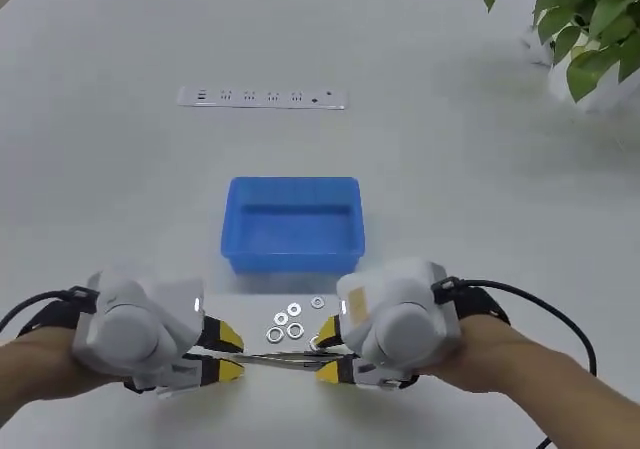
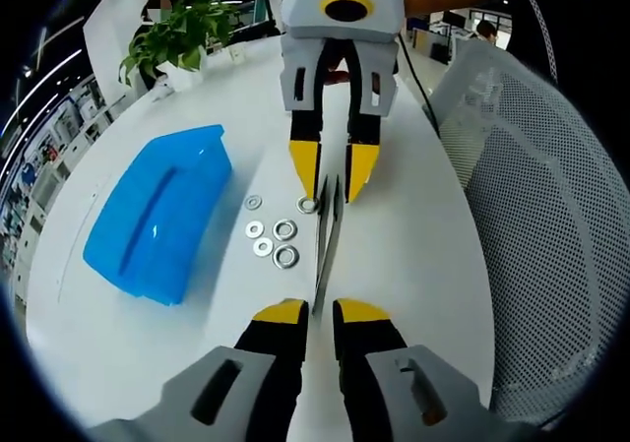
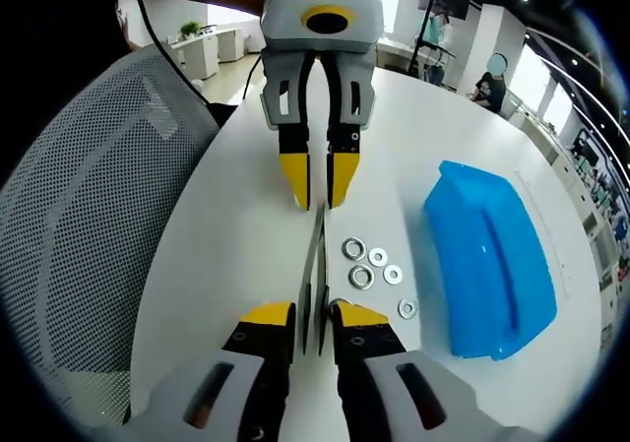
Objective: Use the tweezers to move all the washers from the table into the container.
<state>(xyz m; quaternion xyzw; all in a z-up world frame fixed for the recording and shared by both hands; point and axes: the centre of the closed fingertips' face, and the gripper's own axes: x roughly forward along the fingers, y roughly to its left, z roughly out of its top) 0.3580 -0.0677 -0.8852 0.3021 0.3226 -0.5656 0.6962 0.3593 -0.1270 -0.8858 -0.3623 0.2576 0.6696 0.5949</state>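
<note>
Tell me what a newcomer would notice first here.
The bright blue container stands out mid-table on the pale surface. Just in front of it, the left gripper and right gripper face each other tip to tip, each closed on an end of the tweezers. A small cluster of washers lies between the tweezers and the container.

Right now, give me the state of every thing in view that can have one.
left tool, shut on one end of the tweezers
right tool, shut on the other end
tweezers, held between both tools
container, upright, open, empty
washers, loose on the table, all outside the container
</note>
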